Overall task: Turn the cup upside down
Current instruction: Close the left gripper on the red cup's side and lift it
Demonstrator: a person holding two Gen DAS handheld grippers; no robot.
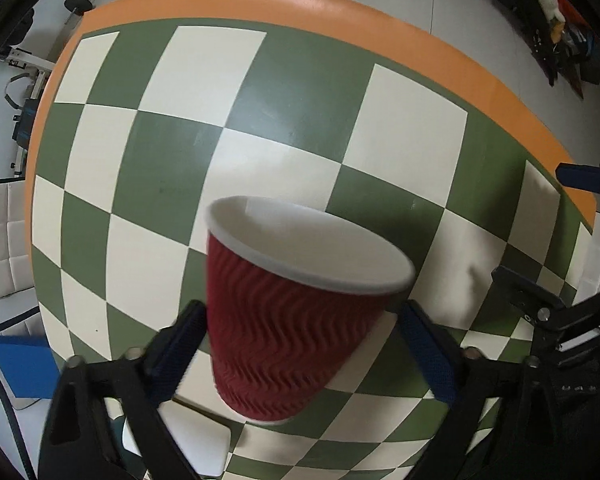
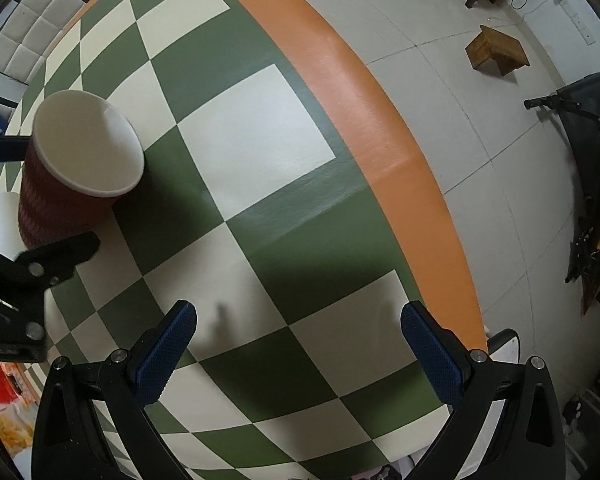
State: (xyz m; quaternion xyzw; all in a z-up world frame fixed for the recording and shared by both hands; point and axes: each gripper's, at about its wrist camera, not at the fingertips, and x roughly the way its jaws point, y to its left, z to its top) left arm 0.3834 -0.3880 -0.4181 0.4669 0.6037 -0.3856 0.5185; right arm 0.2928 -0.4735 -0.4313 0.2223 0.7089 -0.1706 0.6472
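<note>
Left and right wrist views. A red ribbed paper cup (image 1: 296,320) (white inside, mouth up, leaning to one side) stands between the spread fingers of the left claw (image 1: 300,354). The left pad (image 1: 180,352) lies against or just beside the cup wall, which of the two cannot be told; the right pad shows a gap, so the claw is wide apart and not clamped. The cup sits on the green-and-cream checkered table (image 1: 404,120) with an orange border. The right claw (image 2: 300,354) gapes with nothing between its fingers, over the table near the orange edge, well apart from the cup.
</note>
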